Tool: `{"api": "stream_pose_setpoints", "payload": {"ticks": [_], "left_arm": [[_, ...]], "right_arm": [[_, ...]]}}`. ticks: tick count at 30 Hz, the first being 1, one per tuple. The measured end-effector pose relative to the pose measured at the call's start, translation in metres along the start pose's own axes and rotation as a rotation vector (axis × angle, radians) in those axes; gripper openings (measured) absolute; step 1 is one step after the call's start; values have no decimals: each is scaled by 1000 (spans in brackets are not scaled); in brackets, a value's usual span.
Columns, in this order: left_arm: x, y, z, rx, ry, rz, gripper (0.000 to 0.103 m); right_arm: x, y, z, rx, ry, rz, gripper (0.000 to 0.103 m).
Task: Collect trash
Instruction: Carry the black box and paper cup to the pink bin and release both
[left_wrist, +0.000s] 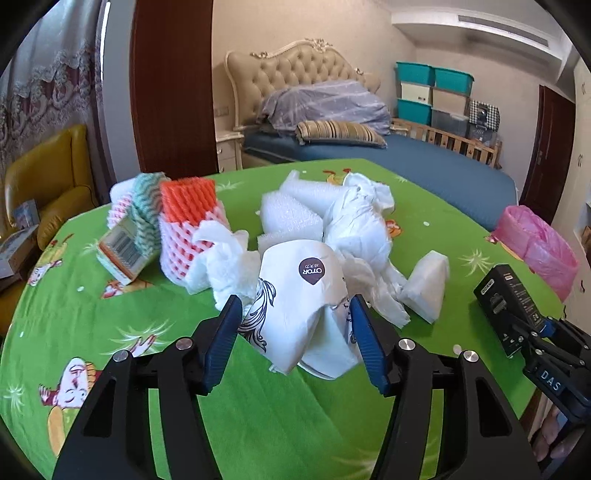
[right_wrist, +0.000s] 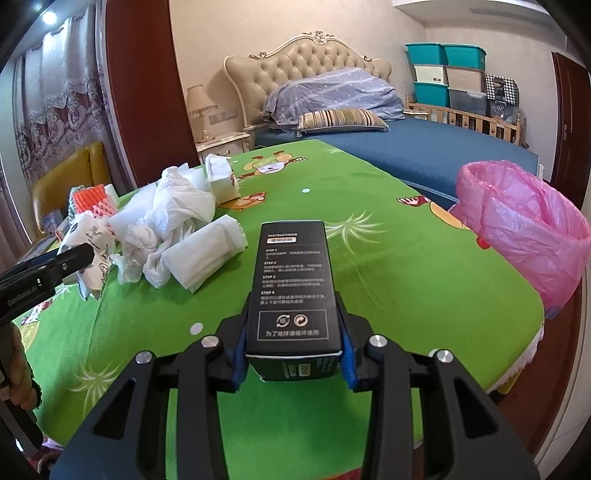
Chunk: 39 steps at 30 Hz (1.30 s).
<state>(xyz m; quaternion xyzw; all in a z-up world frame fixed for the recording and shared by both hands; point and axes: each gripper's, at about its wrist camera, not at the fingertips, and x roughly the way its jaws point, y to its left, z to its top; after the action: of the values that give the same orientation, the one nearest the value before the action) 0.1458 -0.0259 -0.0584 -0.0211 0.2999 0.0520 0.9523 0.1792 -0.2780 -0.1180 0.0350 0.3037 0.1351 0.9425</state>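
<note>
A crumpled white paper wrapper (left_wrist: 306, 295) with an ink drawing and a round sticker sits at the near edge of the trash heap. My left gripper (left_wrist: 293, 317) is shut on it, with a blue pad pressed against each side. In the right wrist view that gripper (right_wrist: 79, 258) shows at the far left, against the same wrapper (right_wrist: 90, 236). My right gripper (right_wrist: 293, 332) is shut on a long black box (right_wrist: 291, 280) with white print, held above the cloth. In the left wrist view the box (left_wrist: 506, 295) is at the right. A pink-bag-lined bin (right_wrist: 517, 229) stands at the table's right edge.
The green cartoon tablecloth (left_wrist: 295, 424) carries orange and pink foam netting (left_wrist: 188, 221), a white plastic bag (left_wrist: 358, 221), folded white foam (left_wrist: 424, 284) and a barcode carton (left_wrist: 122, 251). A yellow armchair (left_wrist: 48, 184) is left, a bed (right_wrist: 424, 147) behind. A person's hand (right_wrist: 18, 373) shows lower left.
</note>
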Motion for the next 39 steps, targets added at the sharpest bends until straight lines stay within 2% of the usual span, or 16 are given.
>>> {"api": "stream_pose_setpoints", "payload": {"ticks": [4, 10, 21, 35, 39], "left_arm": [[-12, 0, -2, -12, -22, -12, 56], [-17, -16, -2, 33, -44, -41, 57], [-3, -67, 8, 116, -14, -153, 57], [12, -188, 56, 262, -56, -343, 57], [22, -223, 76, 278, -50, -421, 57]], "right_arm": [[-7, 2, -4, -3, -8, 17, 38], [-17, -1, -6, 3, -25, 23, 38], [-41, -43, 4, 41, -96, -68, 38], [-76, -139, 22, 129, -198, -265, 38], [-81, -171, 30, 143, -217, -320, 38]]}}
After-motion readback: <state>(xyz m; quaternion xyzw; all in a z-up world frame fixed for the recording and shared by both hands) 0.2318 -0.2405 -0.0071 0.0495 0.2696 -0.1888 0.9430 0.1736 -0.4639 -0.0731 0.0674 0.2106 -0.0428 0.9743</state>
